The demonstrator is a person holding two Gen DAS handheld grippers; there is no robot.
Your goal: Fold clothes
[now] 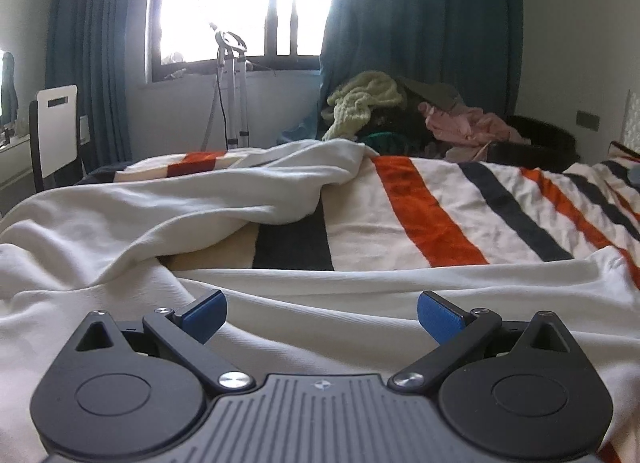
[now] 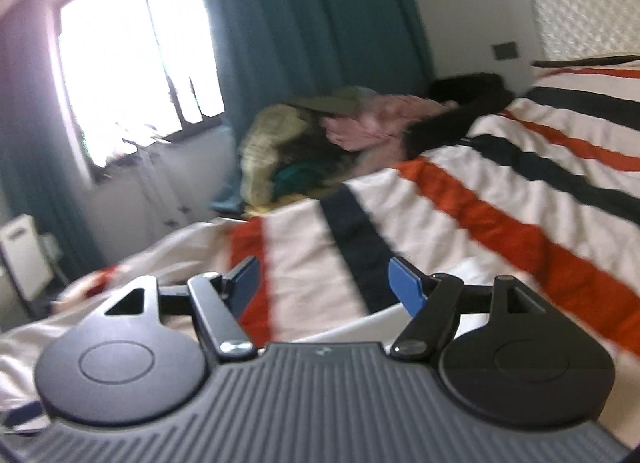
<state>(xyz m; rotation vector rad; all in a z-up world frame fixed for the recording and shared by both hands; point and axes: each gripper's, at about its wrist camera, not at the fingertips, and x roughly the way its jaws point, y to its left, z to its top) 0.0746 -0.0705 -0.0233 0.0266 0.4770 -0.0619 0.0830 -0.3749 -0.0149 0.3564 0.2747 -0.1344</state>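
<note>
A white garment (image 1: 168, 207) lies rumpled across a striped bedspread (image 1: 432, 207) with orange and dark bands. My left gripper (image 1: 322, 315) is open and empty, low over the near part of the white garment. My right gripper (image 2: 324, 287) is open and empty, above the striped bedspread (image 2: 500, 191), with an edge of the white garment (image 2: 132, 275) at the left and just under the gripper. The right wrist view is blurred.
A pile of clothes (image 1: 400, 111) sits beyond the bed's far edge, also in the right wrist view (image 2: 320, 131). Teal curtains (image 1: 420, 23) and a bright window (image 1: 240, 3) are behind. A white chair (image 1: 56, 131) stands at the left. A headboard (image 2: 584, 23) is at the far right.
</note>
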